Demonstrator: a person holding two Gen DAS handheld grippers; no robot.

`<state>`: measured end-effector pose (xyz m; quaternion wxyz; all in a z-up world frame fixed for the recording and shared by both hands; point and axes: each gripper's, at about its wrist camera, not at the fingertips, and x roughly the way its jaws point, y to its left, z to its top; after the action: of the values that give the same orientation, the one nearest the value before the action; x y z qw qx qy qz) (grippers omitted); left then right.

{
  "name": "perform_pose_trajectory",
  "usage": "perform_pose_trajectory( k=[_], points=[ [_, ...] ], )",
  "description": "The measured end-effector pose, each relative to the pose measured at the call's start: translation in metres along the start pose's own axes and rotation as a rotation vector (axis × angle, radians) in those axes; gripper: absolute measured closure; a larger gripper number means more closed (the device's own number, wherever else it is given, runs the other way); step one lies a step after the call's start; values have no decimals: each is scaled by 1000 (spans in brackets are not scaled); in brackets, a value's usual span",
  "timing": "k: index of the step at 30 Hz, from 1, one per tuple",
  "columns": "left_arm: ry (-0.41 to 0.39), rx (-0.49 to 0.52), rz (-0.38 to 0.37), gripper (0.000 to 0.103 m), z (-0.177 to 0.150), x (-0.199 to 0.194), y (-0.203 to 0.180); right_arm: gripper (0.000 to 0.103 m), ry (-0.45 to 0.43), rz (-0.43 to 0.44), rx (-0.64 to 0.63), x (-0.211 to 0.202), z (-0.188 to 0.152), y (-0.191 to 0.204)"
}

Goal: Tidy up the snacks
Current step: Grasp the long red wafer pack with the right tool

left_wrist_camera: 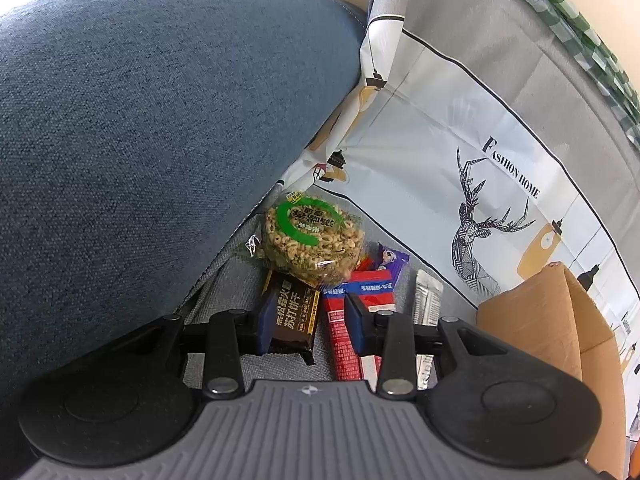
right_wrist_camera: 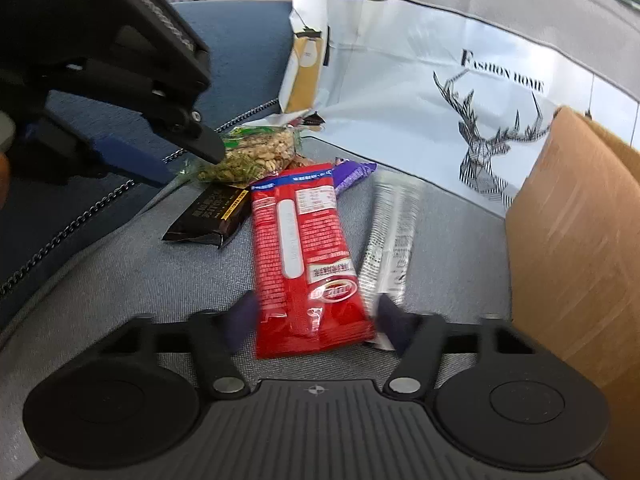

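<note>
Several snack packets lie on a grey seat cushion (right_wrist_camera: 140, 280). My right gripper (right_wrist_camera: 316, 320) straddles the near end of a red packet (right_wrist_camera: 304, 248). Its blurred pads stand at the packet's two long edges, and the packet lies flat. A silver packet (right_wrist_camera: 394, 232) lies to its right, a purple one (right_wrist_camera: 352, 172) behind it. My left gripper (left_wrist_camera: 311, 328) hovers partly open and empty over a dark brown cracker pack (left_wrist_camera: 290, 320), near a round cereal snack (left_wrist_camera: 312, 240). In the right wrist view the left gripper (right_wrist_camera: 188, 164) hangs above that snack (right_wrist_camera: 252, 152).
A blue cushion (left_wrist_camera: 160, 120) rises at the left. A white printed bag with a deer (left_wrist_camera: 460, 180) stands behind the snacks. An open cardboard box (right_wrist_camera: 572, 240) stands close at the right. Bare grey seat shows in front of the dark pack (right_wrist_camera: 208, 216).
</note>
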<state>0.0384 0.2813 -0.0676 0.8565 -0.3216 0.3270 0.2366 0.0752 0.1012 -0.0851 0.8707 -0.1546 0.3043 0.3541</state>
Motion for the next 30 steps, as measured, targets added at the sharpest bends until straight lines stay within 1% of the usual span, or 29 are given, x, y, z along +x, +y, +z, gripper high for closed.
perform_pose_trajectory(
  k=[2,4,8,10,15,16,18,19,20,21,22,24,27,30],
  points=[
    [3,1,-1,62,0,1,0,45,0,13,2,-4,-2,-3],
    [6,2,-1,62,1,2,0,47,-18,-19,-1,-10,-2,-4],
    [21,19,5,62,0,5,-1,47,-33,-67,35,-28,2,-5],
    [35,28,7,62,-1,8,-1,47,-21,-108,52,-36,1,-6],
    [65,28,9,61,-3,14,-1,47,21,-177,134,-57,-6,-4],
    [68,31,15,60,-3,15,-1,48,25,-191,151,-60,-8,-4],
    [77,52,24,54,-5,18,-3,61,34,-191,165,-64,-10,-2],
    [86,68,30,52,-6,20,-4,59,38,-180,161,-64,-11,-1],
    [96,84,38,46,-8,22,-5,57,39,-166,154,-62,-11,1],
    [103,97,47,43,-9,25,-6,47,36,-144,146,-59,-12,1],
    [108,111,60,42,-11,28,-7,36,36,-132,133,-55,-12,1],
    [111,129,80,38,-14,32,-8,28,38,-129,109,-47,-12,-1],
    [110,148,100,35,-16,37,-9,27,61,-139,116,-35,-14,-9],
    [121,170,111,33,-16,42,-10,27,98,-115,114,-25,-16,-14]
  ],
)
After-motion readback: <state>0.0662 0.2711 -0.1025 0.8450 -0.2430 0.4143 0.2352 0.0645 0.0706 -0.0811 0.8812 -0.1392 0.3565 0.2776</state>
